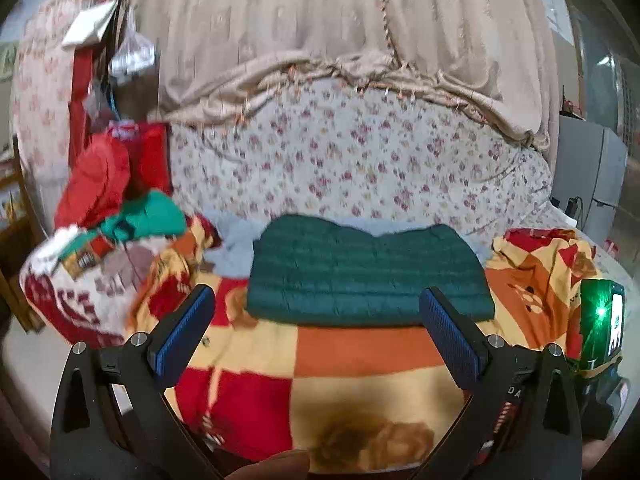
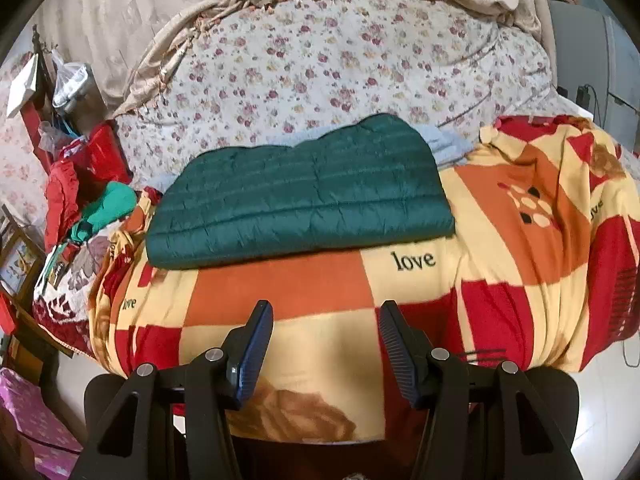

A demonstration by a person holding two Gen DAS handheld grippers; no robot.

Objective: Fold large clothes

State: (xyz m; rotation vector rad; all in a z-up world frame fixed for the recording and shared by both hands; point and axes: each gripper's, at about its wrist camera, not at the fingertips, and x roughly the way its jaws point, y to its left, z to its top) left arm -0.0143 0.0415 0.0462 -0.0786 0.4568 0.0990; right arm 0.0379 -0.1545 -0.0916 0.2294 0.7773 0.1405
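Observation:
A dark green quilted jacket (image 1: 368,272) lies folded into a flat rectangle on a red, orange and yellow checked blanket (image 1: 360,364). It also shows in the right wrist view (image 2: 300,196), on the same blanket (image 2: 320,292). My left gripper (image 1: 318,300) is open and empty, held in front of the jacket's near edge, not touching it. My right gripper (image 2: 326,312) is open and empty, held over the blanket short of the jacket. The right gripper's body with a green light (image 1: 602,320) shows at the right of the left wrist view.
A floral quilt (image 2: 320,72) and beige curtain (image 1: 340,12) lie behind the jacket. A pile of red and green clothes (image 1: 120,200) lies at the left on the bed. A pale blue cloth (image 2: 448,142) peeks out behind the jacket. A white cabinet (image 1: 596,176) stands at the right.

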